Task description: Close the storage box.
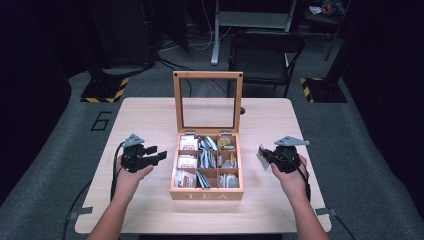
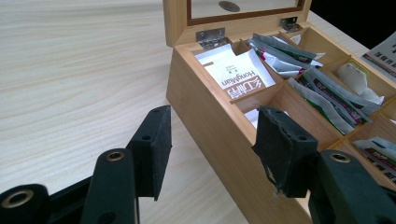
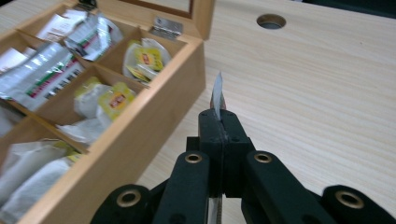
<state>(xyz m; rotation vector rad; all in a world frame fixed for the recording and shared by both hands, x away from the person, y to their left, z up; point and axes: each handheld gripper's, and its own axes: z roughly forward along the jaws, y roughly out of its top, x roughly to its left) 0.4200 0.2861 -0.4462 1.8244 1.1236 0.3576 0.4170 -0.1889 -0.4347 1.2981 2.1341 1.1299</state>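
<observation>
The light wooden tabletop (image 1: 150, 115) carries an open square wooden tea box (image 1: 206, 192), which stands at the middle of the tabletop with its glass-paned lid (image 1: 208, 102) raised upright at the far side. The front wall of the box is lettered "TEA". The box is divided into nine compartments holding tea sachets (image 1: 187, 162): white paper ones in the left column, silver foil ones in the middle column, and yellow-tagged bags in the right column.

The left gripper (image 1: 150, 156) is held just left of the box, above the tabletop. Its black fingers (image 2: 152, 151) stand apart with nothing between them, and in the left gripper view one finger overlaps the box's left wall.

The right gripper (image 1: 263, 152) is held just right of the box, clear of its wall. Its fingers (image 3: 223, 135) are closed on a thin flat tea sachet (image 3: 217, 95), which stands edge-on above the fingertips.

A round cable hole (image 3: 271, 21) lies in the tabletop beyond the box's right rear corner.
</observation>
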